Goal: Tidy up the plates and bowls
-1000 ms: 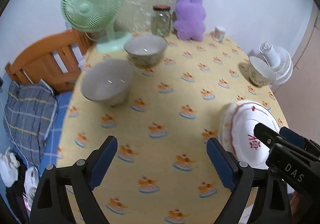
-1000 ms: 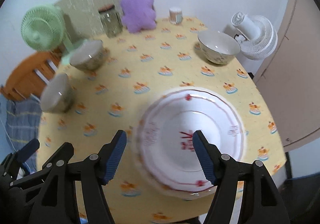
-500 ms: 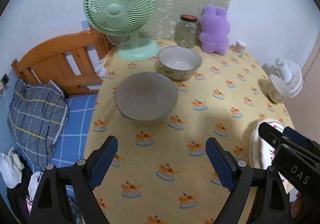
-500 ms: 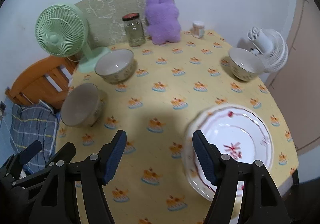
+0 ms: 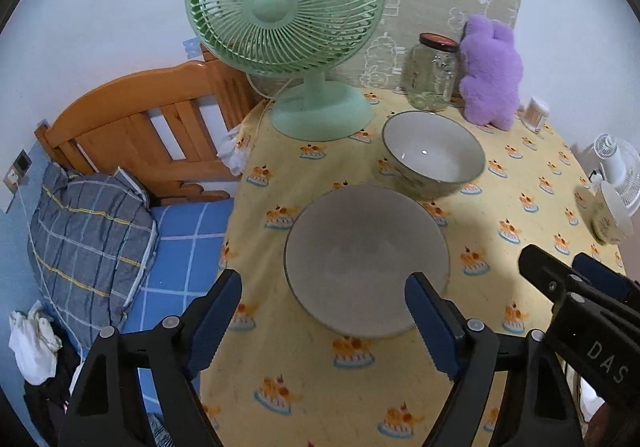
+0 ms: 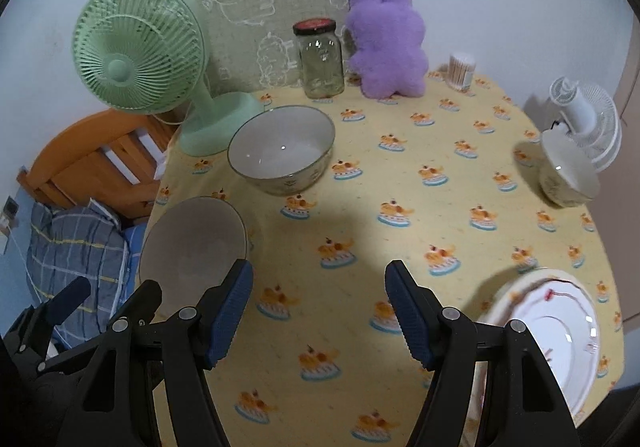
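Grey bowl (image 5: 366, 259) sitting upright, mouth facing up, round, nothing showing inside; lying near table's left edge, ahead of left gripper (image 5: 324, 311). Patterned bowl (image 6: 282, 149) just behind it, upright, inside showing bare. Small bowl (image 6: 568, 173) sitting at right edge beside white fan (image 6: 584, 119). Red-trimmed plate (image 6: 554, 331) lying flat near right. Left gripper gaping wide, holding nothing. Right gripper (image 6: 318, 311) likewise spread, gripping nothing, hovering over yellow tablecloth (image 6: 400, 231).

Glossy ceramic bowl (image 5: 434, 153); matt printed tablecloth (image 6: 400, 247); wooden headboard (image 5: 140, 127).
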Demonstrator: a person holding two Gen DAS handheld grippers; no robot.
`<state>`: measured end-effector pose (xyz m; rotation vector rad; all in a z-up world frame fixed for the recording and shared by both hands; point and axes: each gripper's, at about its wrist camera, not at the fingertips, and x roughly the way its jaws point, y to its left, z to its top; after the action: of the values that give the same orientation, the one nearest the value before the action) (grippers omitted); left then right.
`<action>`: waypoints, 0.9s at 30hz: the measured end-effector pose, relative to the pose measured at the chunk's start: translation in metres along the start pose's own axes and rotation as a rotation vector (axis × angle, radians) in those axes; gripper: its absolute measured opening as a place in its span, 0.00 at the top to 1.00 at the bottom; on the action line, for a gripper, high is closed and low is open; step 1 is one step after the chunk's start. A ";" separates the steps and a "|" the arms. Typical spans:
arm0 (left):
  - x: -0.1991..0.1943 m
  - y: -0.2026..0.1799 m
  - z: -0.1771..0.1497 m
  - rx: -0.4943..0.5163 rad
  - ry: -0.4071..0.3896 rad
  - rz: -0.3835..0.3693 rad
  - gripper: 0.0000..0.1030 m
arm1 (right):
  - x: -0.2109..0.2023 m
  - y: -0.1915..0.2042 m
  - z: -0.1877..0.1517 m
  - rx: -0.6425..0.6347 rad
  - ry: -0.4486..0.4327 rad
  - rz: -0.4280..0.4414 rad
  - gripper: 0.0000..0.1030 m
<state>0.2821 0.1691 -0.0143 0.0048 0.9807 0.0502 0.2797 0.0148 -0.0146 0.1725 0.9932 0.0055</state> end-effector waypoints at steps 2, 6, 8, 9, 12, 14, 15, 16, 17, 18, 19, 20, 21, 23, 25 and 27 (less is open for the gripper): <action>0.007 0.002 0.003 -0.005 0.001 0.001 0.19 | 0.009 0.004 0.005 -0.007 0.000 0.009 0.31; 0.022 0.006 0.010 0.001 0.002 -0.007 0.19 | 0.027 0.016 0.014 -0.032 -0.001 0.003 0.31; 0.031 0.007 0.013 0.018 0.005 -0.010 0.19 | 0.035 0.022 0.018 -0.043 -0.002 0.006 0.31; 0.035 0.007 0.014 0.025 0.006 -0.007 0.19 | 0.040 0.025 0.020 -0.049 0.001 0.005 0.30; 0.046 0.009 0.017 0.018 0.017 -0.007 0.21 | 0.053 0.033 0.022 -0.068 0.016 -0.003 0.31; 0.055 0.010 0.018 0.014 0.029 -0.003 0.27 | 0.062 0.037 0.023 -0.078 0.018 -0.007 0.32; 0.058 0.010 0.018 0.012 0.035 0.001 0.31 | 0.064 0.038 0.023 -0.080 0.022 -0.007 0.35; 0.061 0.010 0.018 0.012 0.041 0.003 0.34 | 0.068 0.040 0.023 -0.083 0.031 -0.003 0.38; 0.064 0.010 0.017 0.014 0.045 0.004 0.36 | 0.071 0.041 0.023 -0.085 0.040 0.000 0.43; 0.067 0.009 0.017 0.015 0.051 0.005 0.40 | 0.074 0.043 0.022 -0.092 0.047 0.001 0.47; 0.069 0.009 0.017 0.015 0.055 0.003 0.43 | 0.077 0.045 0.022 -0.099 0.051 0.003 0.49; 0.071 0.009 0.017 0.015 0.061 -0.001 0.45 | 0.079 0.046 0.022 -0.106 0.054 0.007 0.54; 0.073 0.009 0.017 0.015 0.065 -0.003 0.50 | 0.081 0.049 0.022 -0.114 0.058 0.011 0.56; 0.076 0.010 0.017 0.011 0.072 -0.001 0.58 | 0.084 0.053 0.022 -0.123 0.066 0.022 0.60; 0.079 0.010 0.017 0.012 0.081 -0.002 0.63 | 0.087 0.057 0.022 -0.135 0.078 0.032 0.70; 0.079 0.008 0.016 0.027 0.078 0.015 0.65 | 0.089 0.061 0.021 -0.151 0.087 0.040 0.76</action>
<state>0.3393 0.1809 -0.0708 0.0354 1.0598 0.0509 0.3502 0.0797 -0.0689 0.0541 1.0715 0.1247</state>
